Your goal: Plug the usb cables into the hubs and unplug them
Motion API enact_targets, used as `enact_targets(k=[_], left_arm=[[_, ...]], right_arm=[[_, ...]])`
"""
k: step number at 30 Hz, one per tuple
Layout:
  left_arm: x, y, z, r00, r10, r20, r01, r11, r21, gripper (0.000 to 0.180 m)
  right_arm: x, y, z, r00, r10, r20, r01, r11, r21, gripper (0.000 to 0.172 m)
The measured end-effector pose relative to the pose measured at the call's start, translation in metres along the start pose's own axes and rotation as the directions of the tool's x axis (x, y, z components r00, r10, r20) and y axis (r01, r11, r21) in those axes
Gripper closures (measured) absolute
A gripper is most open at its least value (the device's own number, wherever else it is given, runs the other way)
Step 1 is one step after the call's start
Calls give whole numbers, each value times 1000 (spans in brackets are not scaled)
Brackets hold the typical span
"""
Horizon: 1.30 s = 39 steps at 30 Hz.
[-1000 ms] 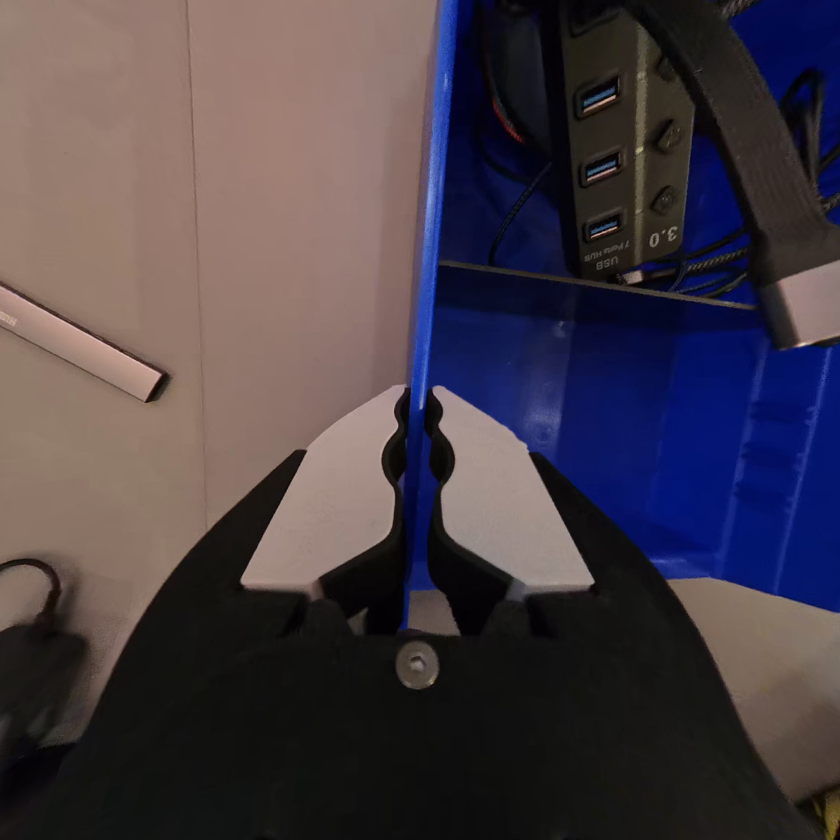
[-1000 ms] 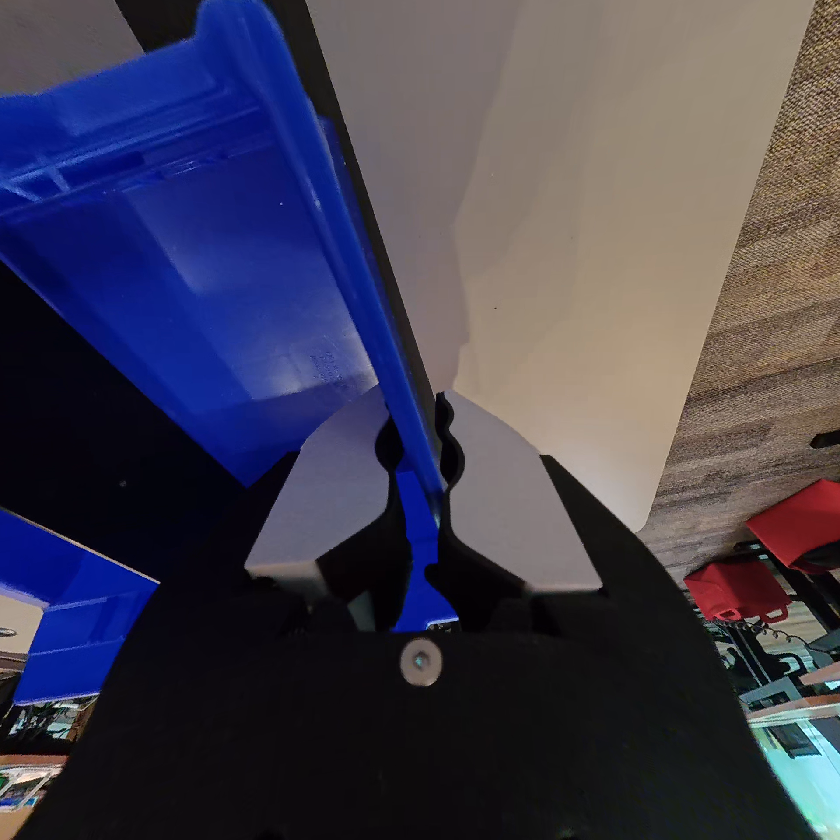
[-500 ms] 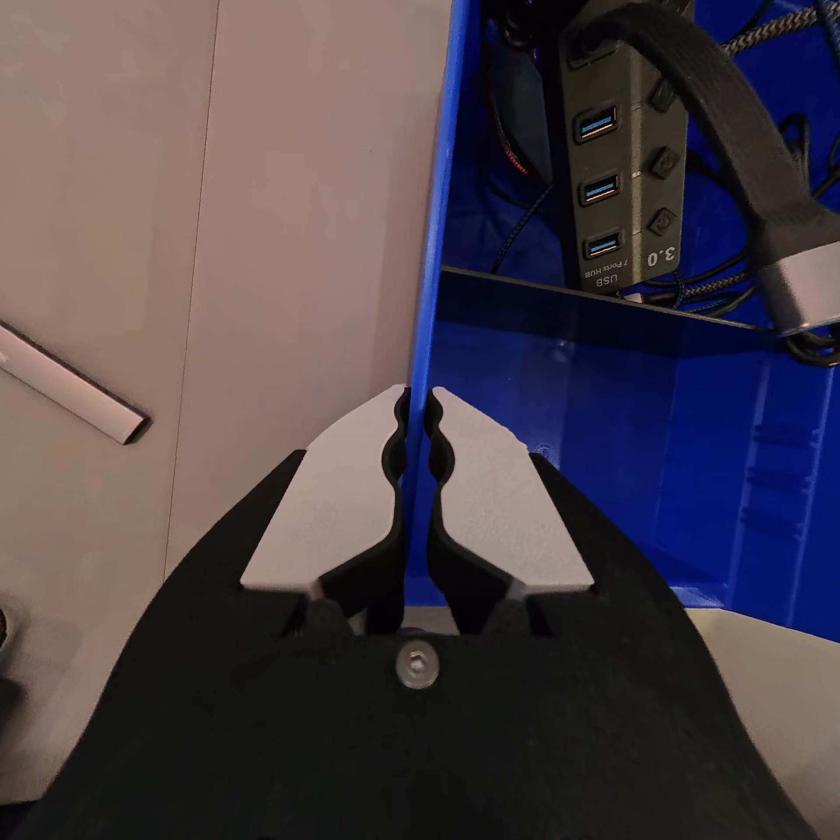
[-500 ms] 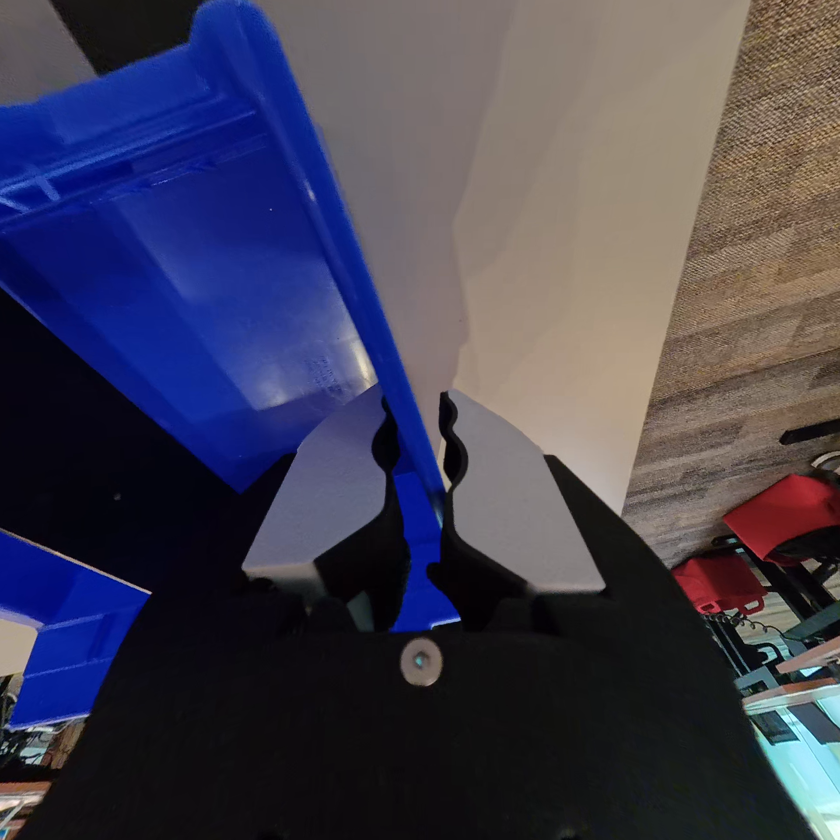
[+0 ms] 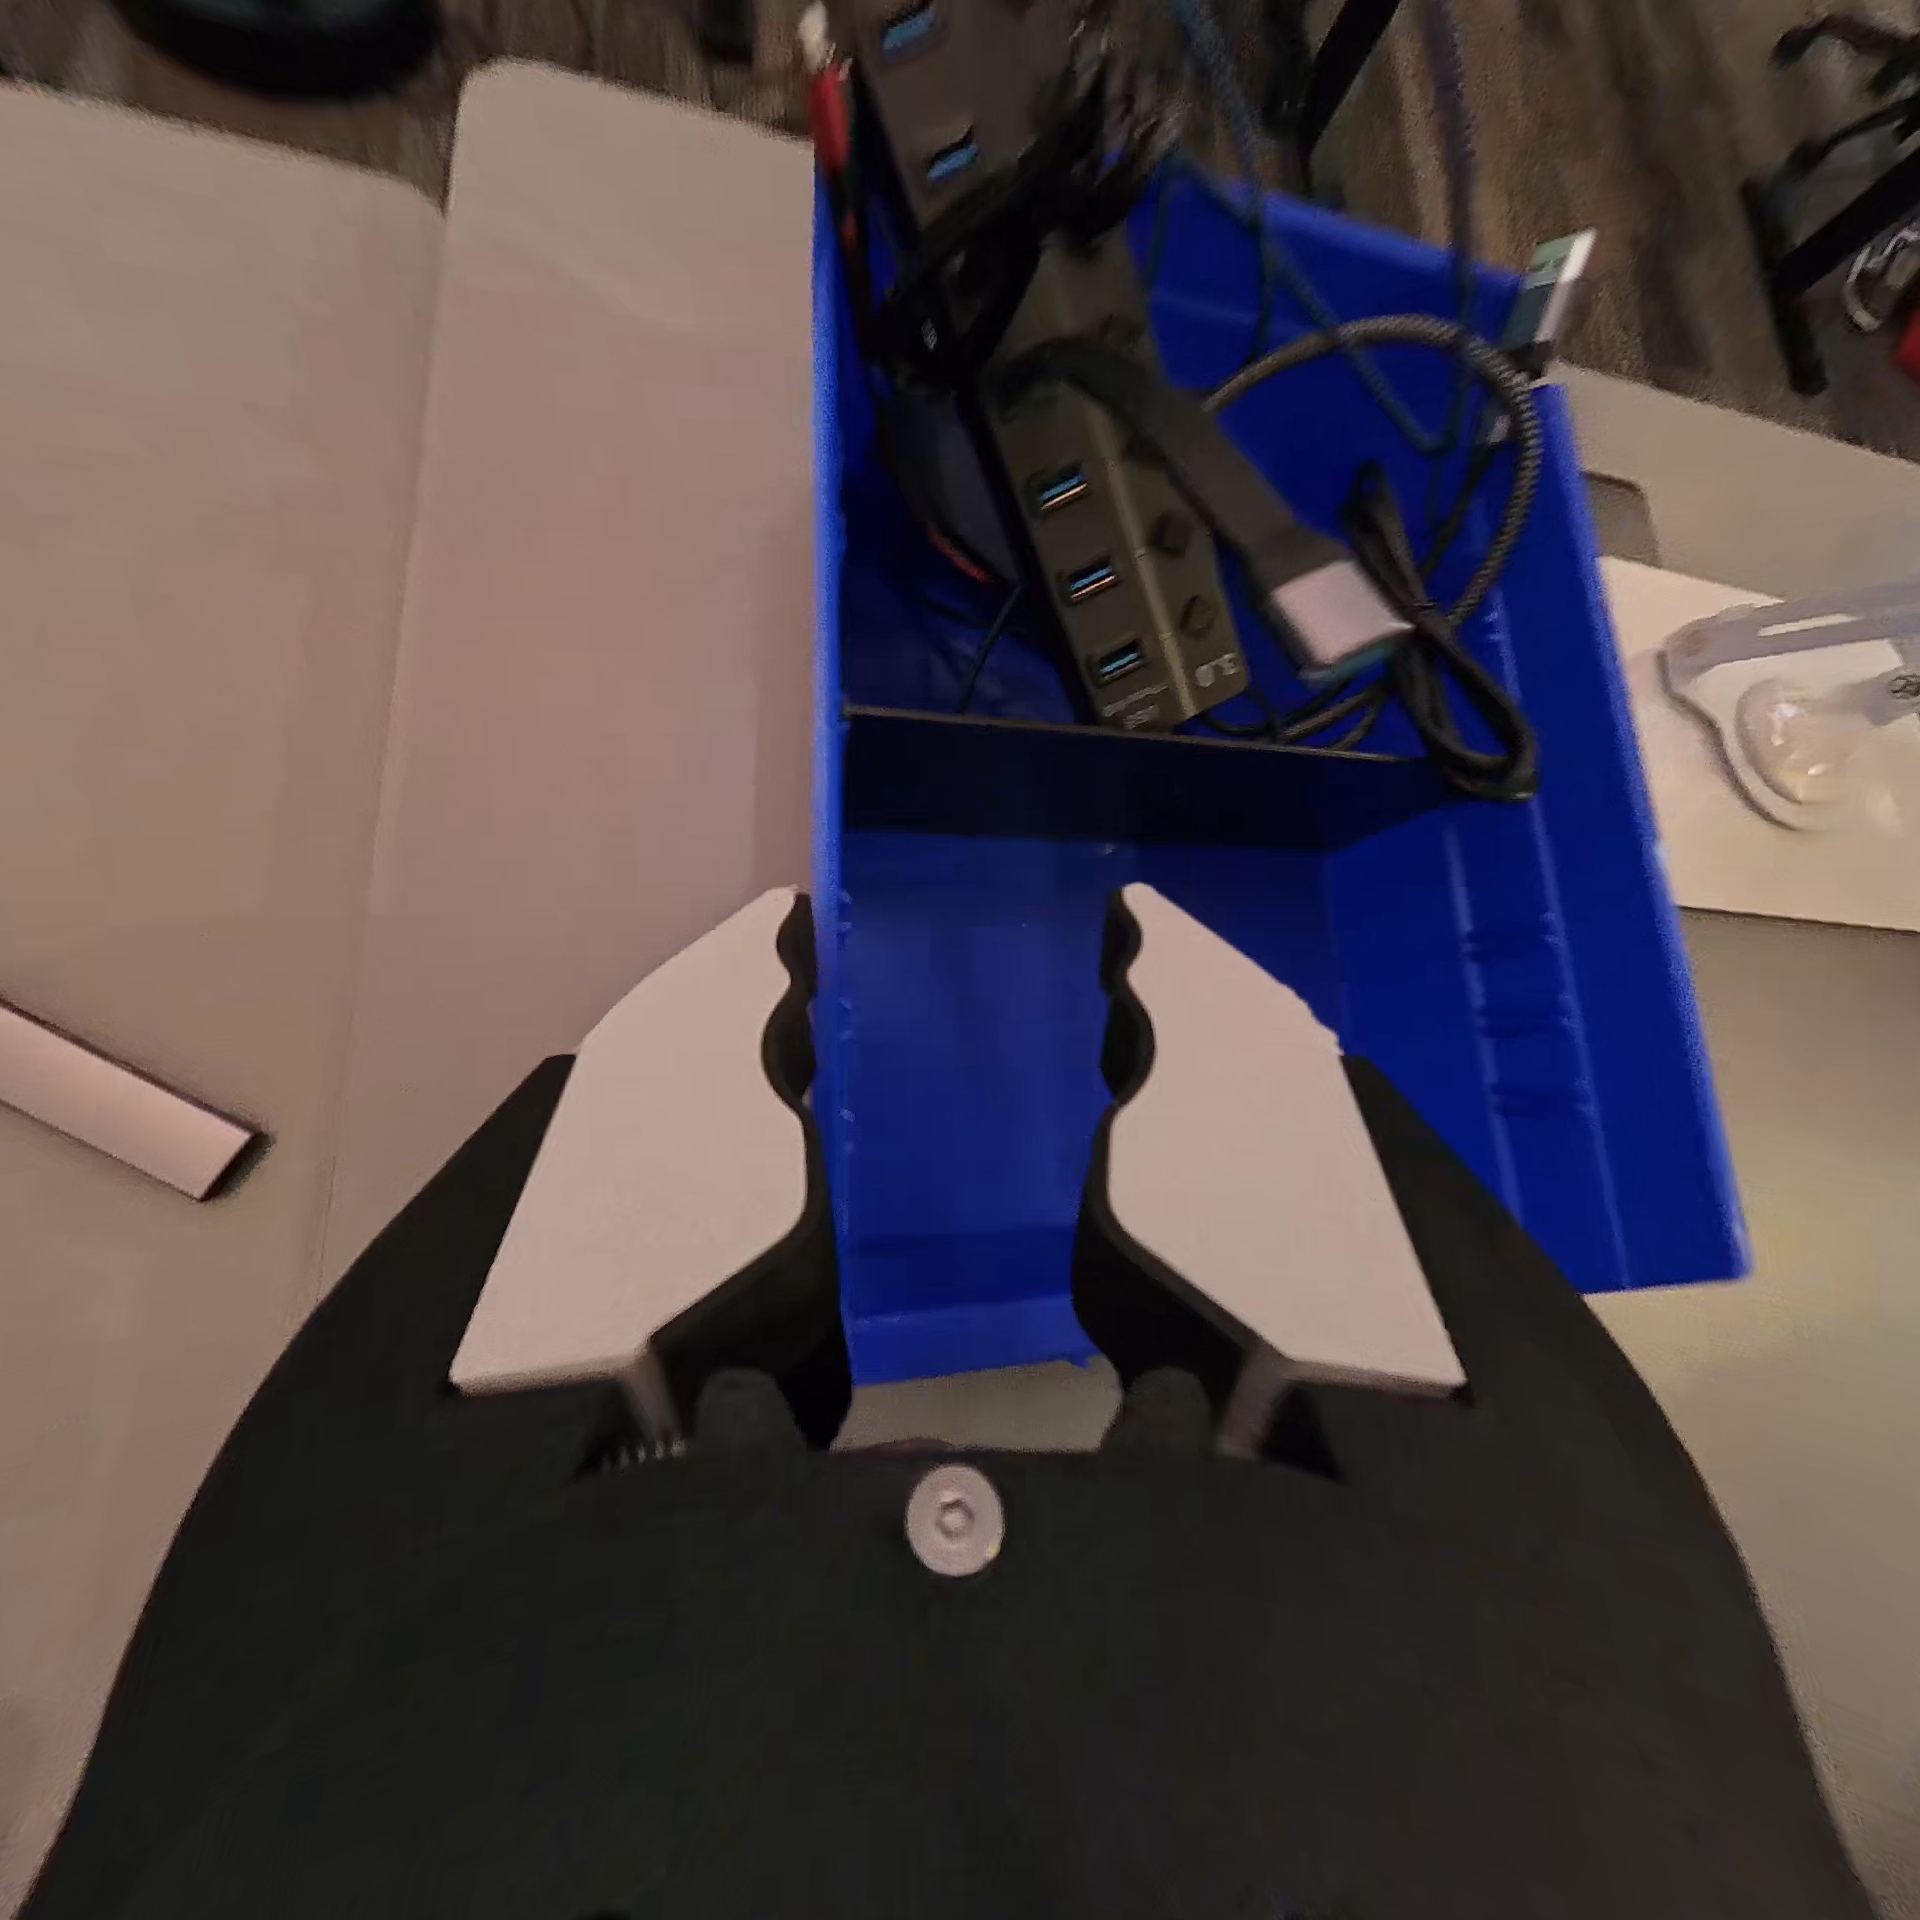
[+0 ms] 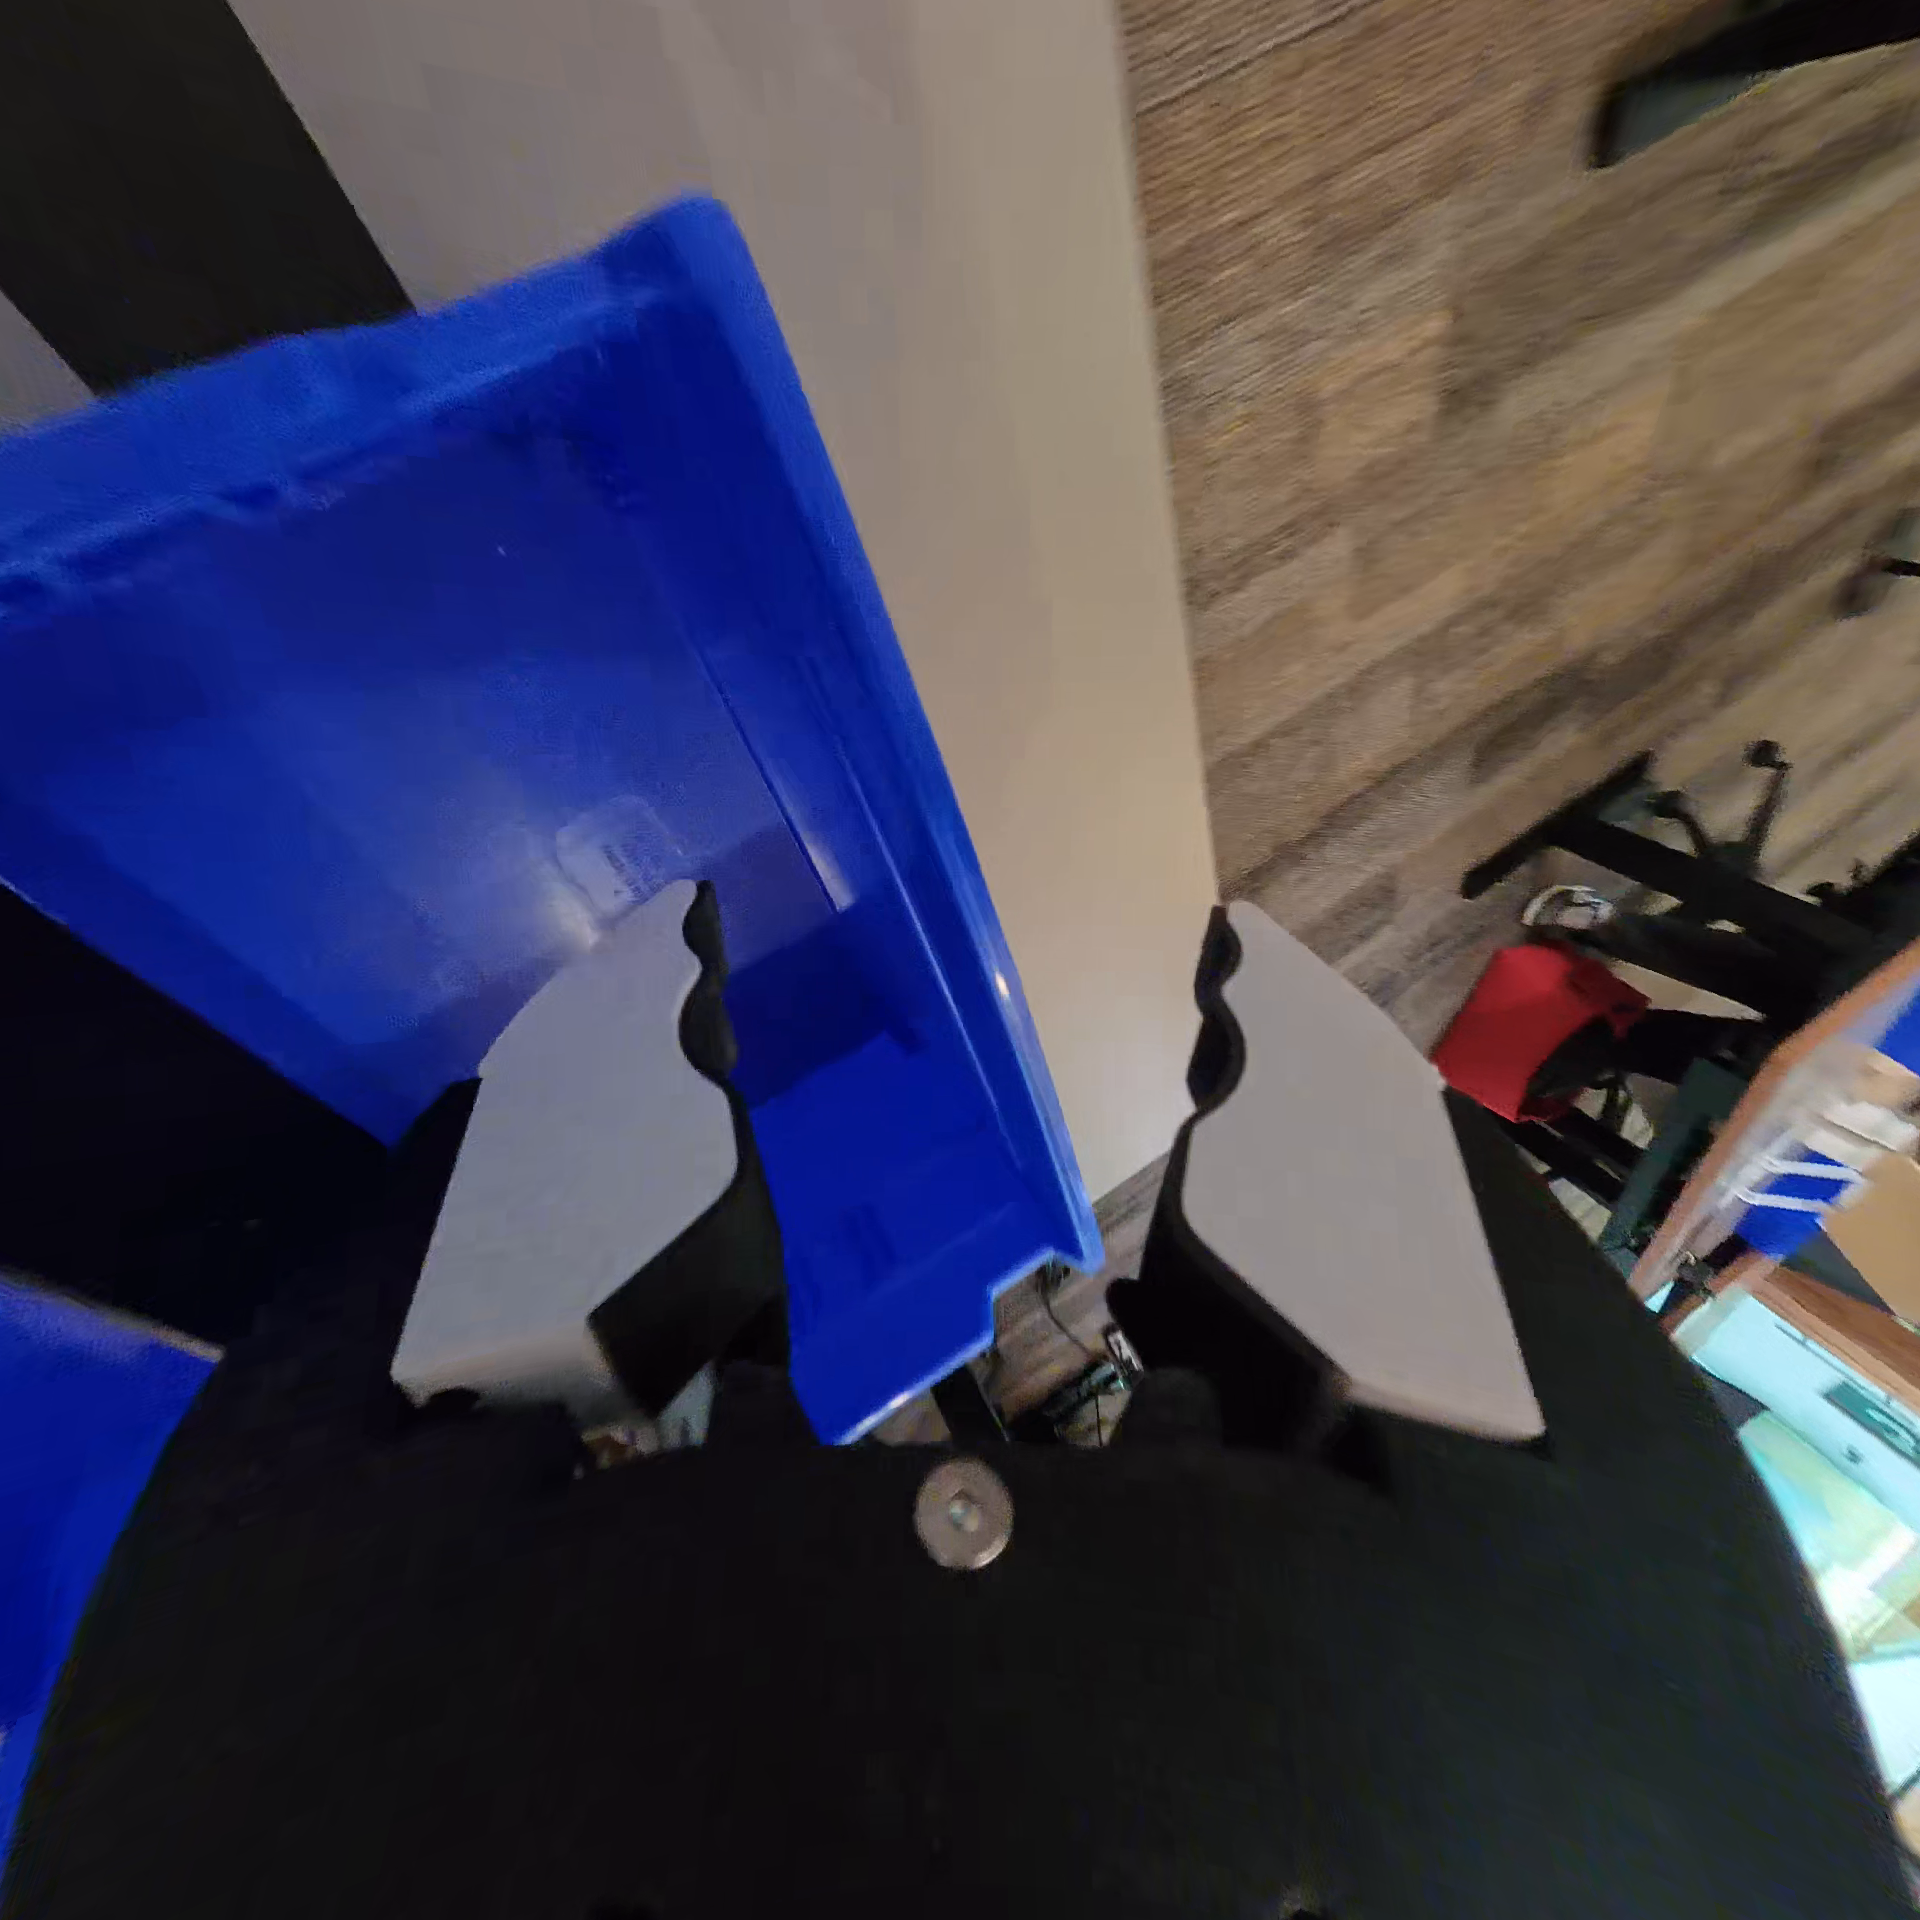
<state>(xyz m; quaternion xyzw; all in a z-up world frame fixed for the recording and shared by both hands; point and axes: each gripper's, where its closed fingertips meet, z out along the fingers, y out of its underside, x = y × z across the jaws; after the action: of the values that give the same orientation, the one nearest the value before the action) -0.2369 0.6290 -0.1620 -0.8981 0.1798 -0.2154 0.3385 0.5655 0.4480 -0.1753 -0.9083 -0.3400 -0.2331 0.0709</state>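
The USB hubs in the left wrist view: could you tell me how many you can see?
2: one dark hub lies in the blue bin's far compartment; another pokes above its far end. Cables may hide more.

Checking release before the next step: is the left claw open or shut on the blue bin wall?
Open. The left claw straddles the blue bin wall; its right finger stands clear of it.

Dark multi-port USB hub (image 5: 1127, 561) aslant in blue bin's (image 5: 1621, 935) far compartment; braided cables (image 5: 1496, 488) tangled alongside

Spread tongs (image 5: 961, 997) straddle blue bin (image 5: 1538, 1039) wall.
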Motion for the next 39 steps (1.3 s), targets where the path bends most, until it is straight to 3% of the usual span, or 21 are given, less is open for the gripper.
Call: enact_targets(k=[4, 7, 10, 13, 16, 20, 23, 27, 29, 32, 35, 39], left_arm=[[54, 8, -30, 983, 169, -69, -162, 982, 95, 128], [105, 24, -54, 936, 348, -58, -333, 926, 175, 128], [176, 56, -63, 874, 445, -194, -401, 887, 227, 121], [233, 87, -56, 825, 501, -263, -441, 860, 255, 114], [286, 121, -36, 769, 535, -351, -470, 844, 257, 112], [338, 158, -7, 696, 595, -401, -540, 803, 254, 106], [358, 183, 18, 681, 597, -424, -580, 793, 184, 98], [372, 212, 45, 673, 578, -462, -611, 786, 95, 88], [376, 224, 50, 668, 574, -473, -622, 780, 69, 92], [370, 240, 60, 653, 616, -440, -685, 728, 1, 91], [367, 238, 66, 675, 634, -377, -691, 723, -22, 90], [368, 237, 68, 674, 635, -377, -691, 723, -18, 88]], right_arm=[[-11, -6, -83, 979, 137, -148, -109, 977, 184, 89], [-57, -15, -156, 965, 184, -189, -108, 929, 355, 96], [-131, -31, -209, 974, 203, -102, -122, 845, 521, 102], [-214, -48, -230, 984, 171, 48, -165, 774, 611, 101], [-278, -57, -226, 969, 174, 174, -245, 735, 632, 92], [-340, -68, -211, 884, 230, 408, -454, 635, 625, 75], [-364, -78, -200, 846, 265, 462, -522, 584, 622, 67], [-394, -95, -169, 829, 275, 488, -545, 597, 589, 56], [-409, -105, -154, 801, 276, 532, -574, 608, 549, 55], [-428, -116, -129, 803, 261, 535, -551, 666, 503, 52], [-429, -121, -120, 844, 265, 466, -501, 699, 510, 46], [-426, -123, -119, 841, 278, 464, -510, 694, 509, 44]])
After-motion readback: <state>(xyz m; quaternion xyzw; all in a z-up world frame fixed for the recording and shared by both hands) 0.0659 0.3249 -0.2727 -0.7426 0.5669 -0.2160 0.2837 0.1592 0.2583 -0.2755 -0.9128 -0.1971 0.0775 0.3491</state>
